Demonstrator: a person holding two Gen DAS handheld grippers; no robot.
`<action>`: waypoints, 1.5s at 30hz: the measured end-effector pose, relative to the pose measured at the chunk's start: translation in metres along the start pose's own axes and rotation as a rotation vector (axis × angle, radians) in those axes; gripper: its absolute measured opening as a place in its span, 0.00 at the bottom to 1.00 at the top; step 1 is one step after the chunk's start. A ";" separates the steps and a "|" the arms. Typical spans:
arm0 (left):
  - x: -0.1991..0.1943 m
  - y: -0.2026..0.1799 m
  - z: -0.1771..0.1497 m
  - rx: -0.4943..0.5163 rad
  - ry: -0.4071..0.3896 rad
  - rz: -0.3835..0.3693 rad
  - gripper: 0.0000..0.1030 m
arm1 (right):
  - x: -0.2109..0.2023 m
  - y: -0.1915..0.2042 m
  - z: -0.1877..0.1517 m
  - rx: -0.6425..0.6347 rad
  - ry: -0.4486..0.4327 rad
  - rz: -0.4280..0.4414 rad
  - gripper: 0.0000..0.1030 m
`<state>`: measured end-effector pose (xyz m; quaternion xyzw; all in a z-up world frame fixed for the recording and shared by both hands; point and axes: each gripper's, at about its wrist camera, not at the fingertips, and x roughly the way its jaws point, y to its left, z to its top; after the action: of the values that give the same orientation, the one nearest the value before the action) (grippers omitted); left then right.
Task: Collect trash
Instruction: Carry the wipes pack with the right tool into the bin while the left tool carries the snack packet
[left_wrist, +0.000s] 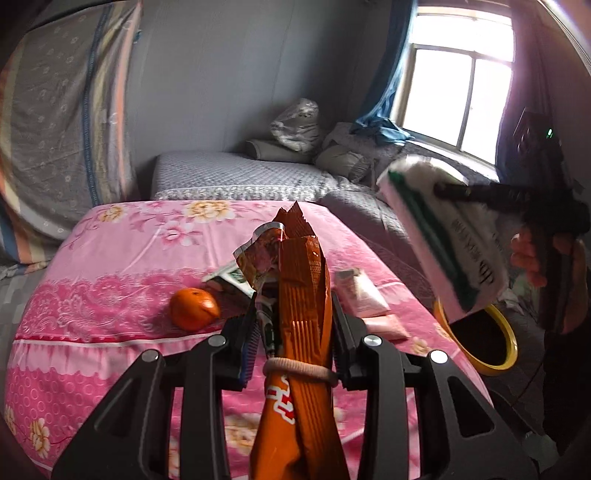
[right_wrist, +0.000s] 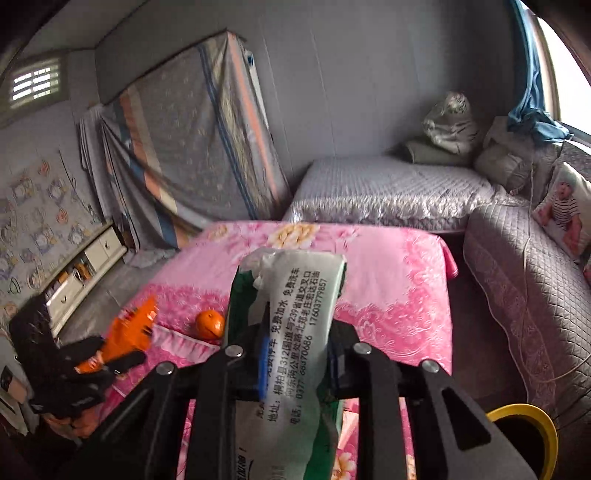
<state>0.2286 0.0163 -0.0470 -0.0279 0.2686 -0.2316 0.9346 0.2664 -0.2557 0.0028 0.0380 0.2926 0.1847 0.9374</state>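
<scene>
A low bed with a grey quilted cover (right_wrist: 391, 188) stands against the plain grey wall (right_wrist: 332, 85). Right of the bed a bright window (left_wrist: 458, 88) (with a blue curtain (left_wrist: 388, 74)) gives daylight. Left of the bed leans a mattress in striped grey cloth (right_wrist: 199, 136).

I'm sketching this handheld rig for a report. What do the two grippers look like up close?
Both the left gripper and the right gripper are matte black, with angular linkage arms that have triangular cut-outs and round silver pivot bolts. Their fingers carry ribbed blue pads. A small green light glows on the right gripper's body in the left view.
</scene>
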 end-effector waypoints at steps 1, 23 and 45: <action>0.001 -0.005 0.000 0.010 0.002 -0.008 0.31 | -0.011 -0.004 0.000 0.006 -0.025 -0.013 0.20; 0.066 -0.174 0.008 0.256 0.101 -0.268 0.31 | -0.079 -0.204 -0.113 0.311 -0.113 -0.582 0.21; 0.178 -0.319 0.026 0.264 0.186 -0.372 0.31 | -0.072 -0.270 -0.227 0.462 0.072 -0.584 0.43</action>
<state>0.2421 -0.3493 -0.0555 0.0668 0.3110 -0.4343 0.8427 0.1708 -0.5414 -0.1945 0.1573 0.3579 -0.1600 0.9064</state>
